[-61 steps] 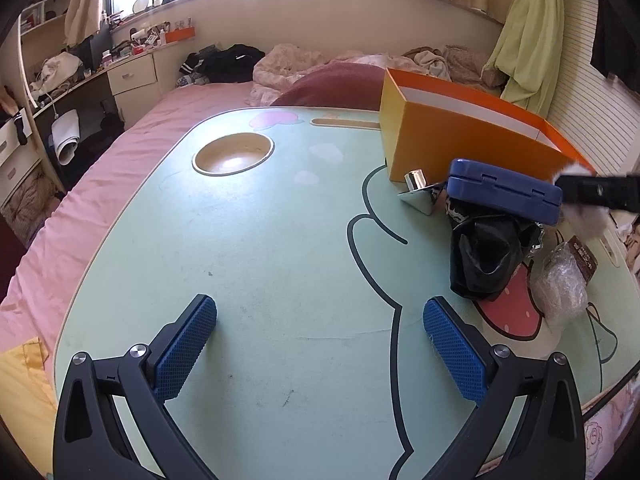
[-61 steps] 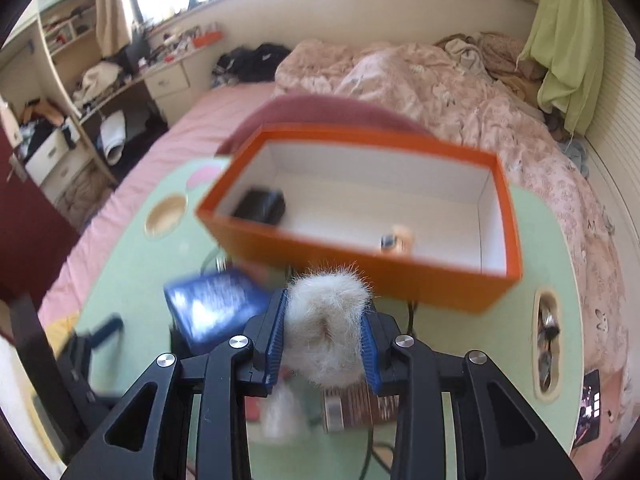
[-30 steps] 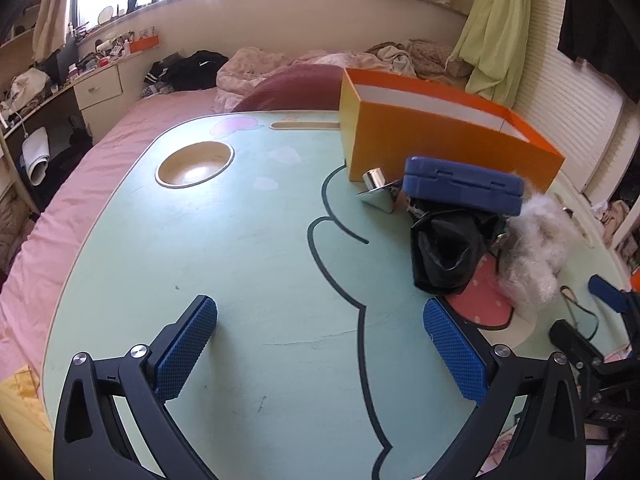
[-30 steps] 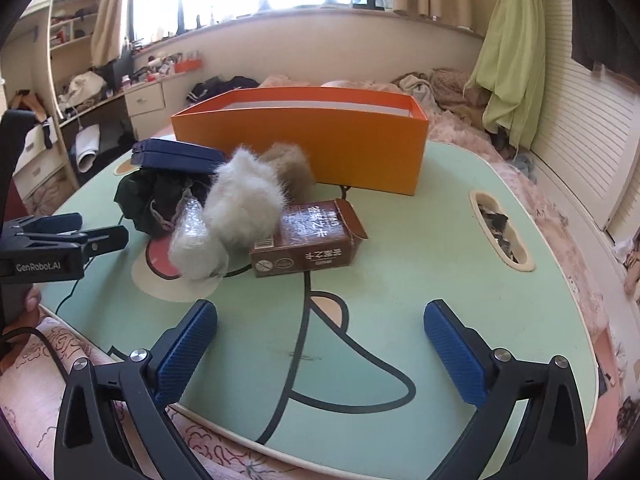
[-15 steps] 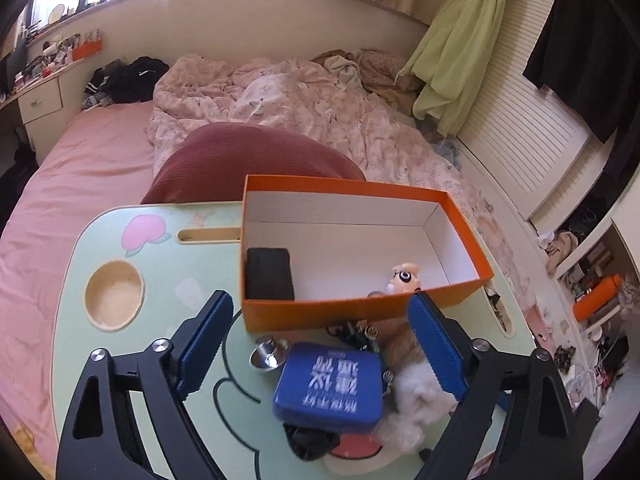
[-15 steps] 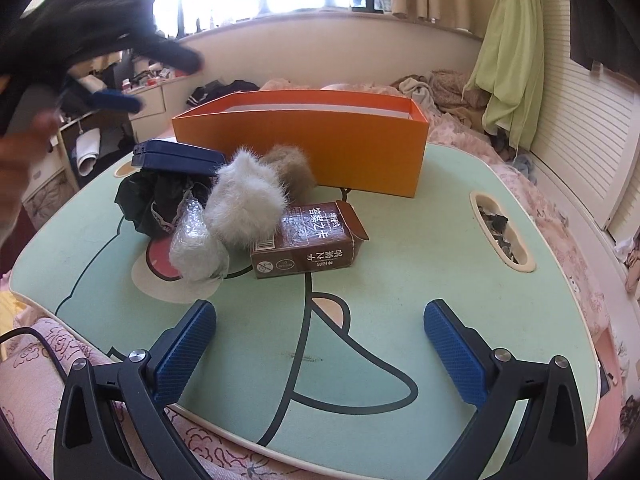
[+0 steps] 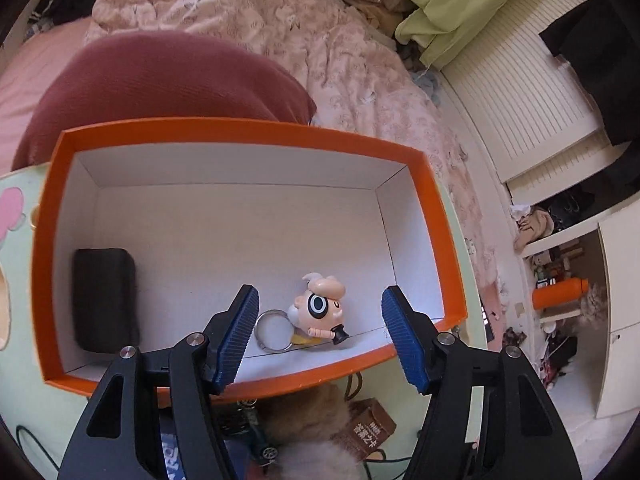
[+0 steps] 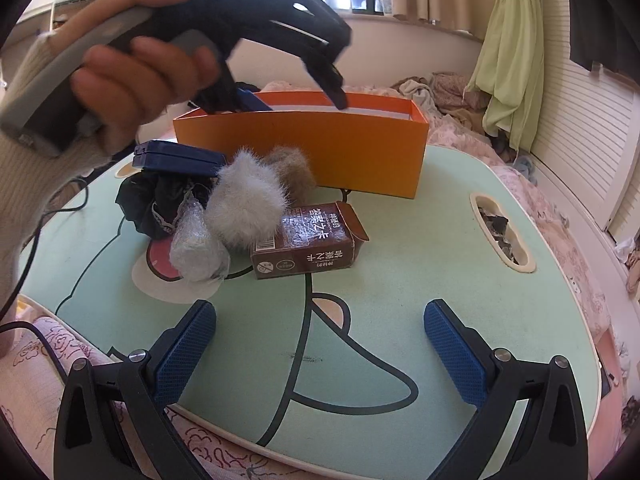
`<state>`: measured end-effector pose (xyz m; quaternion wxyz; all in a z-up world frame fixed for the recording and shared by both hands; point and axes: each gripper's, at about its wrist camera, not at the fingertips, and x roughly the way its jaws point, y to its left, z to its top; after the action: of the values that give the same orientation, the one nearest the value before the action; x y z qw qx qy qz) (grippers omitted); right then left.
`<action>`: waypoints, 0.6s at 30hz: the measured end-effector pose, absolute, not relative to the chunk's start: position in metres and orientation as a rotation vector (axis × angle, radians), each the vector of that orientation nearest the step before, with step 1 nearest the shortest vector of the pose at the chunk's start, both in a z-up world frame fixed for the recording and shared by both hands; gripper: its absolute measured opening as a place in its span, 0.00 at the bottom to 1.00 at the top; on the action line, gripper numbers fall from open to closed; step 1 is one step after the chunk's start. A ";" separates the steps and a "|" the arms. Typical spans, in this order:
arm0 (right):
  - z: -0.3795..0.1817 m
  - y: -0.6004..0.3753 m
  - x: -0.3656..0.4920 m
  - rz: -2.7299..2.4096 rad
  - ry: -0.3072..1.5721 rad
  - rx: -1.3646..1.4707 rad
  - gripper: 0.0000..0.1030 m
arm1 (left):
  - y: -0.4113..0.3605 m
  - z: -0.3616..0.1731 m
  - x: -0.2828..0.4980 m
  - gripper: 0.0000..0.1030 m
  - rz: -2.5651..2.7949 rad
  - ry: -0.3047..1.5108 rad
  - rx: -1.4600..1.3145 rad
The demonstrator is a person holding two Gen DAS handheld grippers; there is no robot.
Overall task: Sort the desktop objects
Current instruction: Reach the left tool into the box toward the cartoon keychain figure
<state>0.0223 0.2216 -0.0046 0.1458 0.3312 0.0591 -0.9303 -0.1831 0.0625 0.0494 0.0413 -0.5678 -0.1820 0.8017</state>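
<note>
An orange box [image 7: 240, 130] with a white inside holds a cartoon figure keychain [image 7: 320, 312] with its ring [image 7: 272, 330], and a black case [image 7: 104, 300] at the left. My left gripper [image 7: 321, 290] hangs over the box, pointing steeply down. Its jaws are closing, with the figure below and between them, untouched. In the right wrist view a hand holds the left gripper [image 8: 294, 98] above the box [image 8: 304, 152]. My right gripper [image 8: 320, 312] stands open and empty over the green table [image 8: 400, 260], near its front edge.
In front of the box lie a white fur ball [image 8: 246, 208], a brown fur ball [image 8: 292, 170], a brown carton [image 8: 308, 240], a blue case [image 8: 180, 158], a black bag [image 8: 156, 200] and a clear plastic wrap [image 8: 196, 248]. A slot [image 8: 500, 232] at the table's right holds scraps.
My left gripper swung from low over the table to above the orange box, tilted down, and its jaws narrowed. The right gripper released the white fur ball earlier and has since kept still.
</note>
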 end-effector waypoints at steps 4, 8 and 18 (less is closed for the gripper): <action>-0.005 0.222 0.022 -2.680 0.171 0.953 1.00 | 0.075 0.029 -0.198 0.63 2.432 -0.542 -1.831; -0.005 0.222 0.022 -2.677 0.167 0.956 1.00 | 0.102 0.024 -0.193 0.74 2.611 -0.284 -1.795; -0.004 0.216 0.025 -2.677 0.164 0.958 1.00 | 0.100 0.019 -0.187 0.79 2.758 -0.150 -1.786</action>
<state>0.0247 0.2159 -0.0038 0.1464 0.3328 0.0568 -0.9298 -0.1873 0.0997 0.0188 -0.0739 -0.5414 -0.0453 0.8363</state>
